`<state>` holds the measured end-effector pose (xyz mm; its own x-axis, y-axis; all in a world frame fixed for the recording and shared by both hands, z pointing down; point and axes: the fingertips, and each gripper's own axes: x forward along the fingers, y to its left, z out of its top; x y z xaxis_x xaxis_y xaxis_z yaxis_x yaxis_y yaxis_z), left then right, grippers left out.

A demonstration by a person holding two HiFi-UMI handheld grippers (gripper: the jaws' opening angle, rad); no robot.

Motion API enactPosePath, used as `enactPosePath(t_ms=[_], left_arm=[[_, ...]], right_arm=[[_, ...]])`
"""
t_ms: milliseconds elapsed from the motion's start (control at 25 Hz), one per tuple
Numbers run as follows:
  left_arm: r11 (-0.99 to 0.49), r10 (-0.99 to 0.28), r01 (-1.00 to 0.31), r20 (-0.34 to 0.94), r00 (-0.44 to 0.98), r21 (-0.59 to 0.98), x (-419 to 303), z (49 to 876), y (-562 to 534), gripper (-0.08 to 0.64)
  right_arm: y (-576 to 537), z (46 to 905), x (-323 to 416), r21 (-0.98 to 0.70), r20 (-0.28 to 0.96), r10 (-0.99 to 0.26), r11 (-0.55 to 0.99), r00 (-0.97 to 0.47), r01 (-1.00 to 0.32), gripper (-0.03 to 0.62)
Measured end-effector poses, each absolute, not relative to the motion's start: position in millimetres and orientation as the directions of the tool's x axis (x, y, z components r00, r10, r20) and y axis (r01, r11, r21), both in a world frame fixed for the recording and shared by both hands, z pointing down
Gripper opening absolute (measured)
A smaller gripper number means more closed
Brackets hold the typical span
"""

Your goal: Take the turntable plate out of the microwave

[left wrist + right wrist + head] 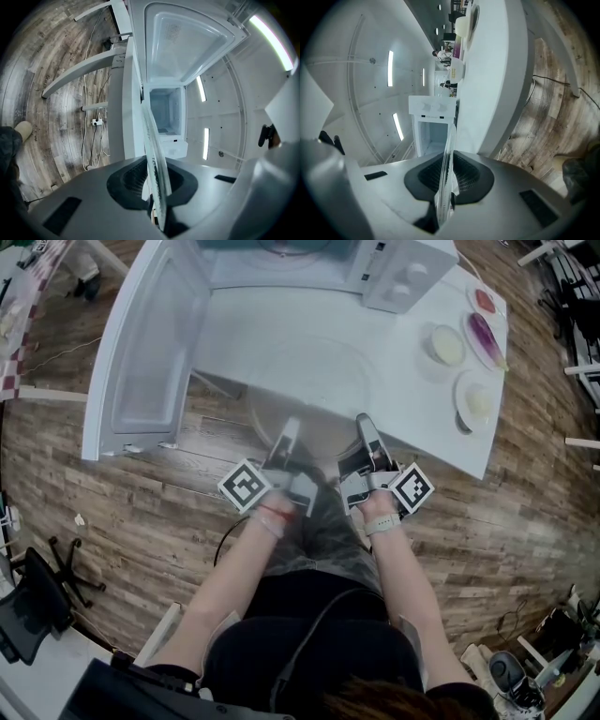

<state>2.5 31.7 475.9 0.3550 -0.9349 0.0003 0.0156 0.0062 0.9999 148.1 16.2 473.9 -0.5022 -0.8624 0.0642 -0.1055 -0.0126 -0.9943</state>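
The clear glass turntable plate [314, 390] hangs level over the white table's [427, 432] near edge, outside the white microwave [394, 273]. My left gripper [287, 439] is shut on its near rim at the left, and my right gripper [366, 435] is shut on the rim at the right. In the left gripper view the plate [153, 150] runs edge-on between the pads of the left gripper [158, 197], with the open microwave cavity [165, 110] beyond. In the right gripper view the plate [446, 159] is likewise pinched edge-on in the right gripper [444, 187].
The microwave door [150, 343] stands swung open to the left, past the table's edge. Several small plates of food [476, 399] lie along the table's right side. Wood floor surrounds the table; an office chair [37, 592] stands at lower left.
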Motion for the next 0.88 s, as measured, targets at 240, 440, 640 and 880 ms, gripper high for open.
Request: enactPosePath(t_ms=[240,440,640,880], left_arm=[[0.007,-0.935,0.021,-0.001,0.354,1.000,3,478,36,0.034],[0.014,-0.937,0.027,0.003,0.351,1.000,3,480,39,0.034],[0.015,-0.936,0.023,0.006,0.353,1.000,3,484,40,0.034],[0.022,-0.934,0.023,0.013,0.357,0.999,5,488,40,0.032]], right_arm=[[21,478,148,-0.994,0.068,-0.860,-0.018,-0.506,-0.105,0.043],[23,481,148,-0.994,0.075,-0.859,-0.022,-0.507,-0.108,0.043],[25,485,149,-0.994,0.079,-0.858,-0.029,-0.507,-0.106,0.043],[26,489,151,-0.994,0.082,-0.859,-0.033,-0.505,-0.105,0.043]])
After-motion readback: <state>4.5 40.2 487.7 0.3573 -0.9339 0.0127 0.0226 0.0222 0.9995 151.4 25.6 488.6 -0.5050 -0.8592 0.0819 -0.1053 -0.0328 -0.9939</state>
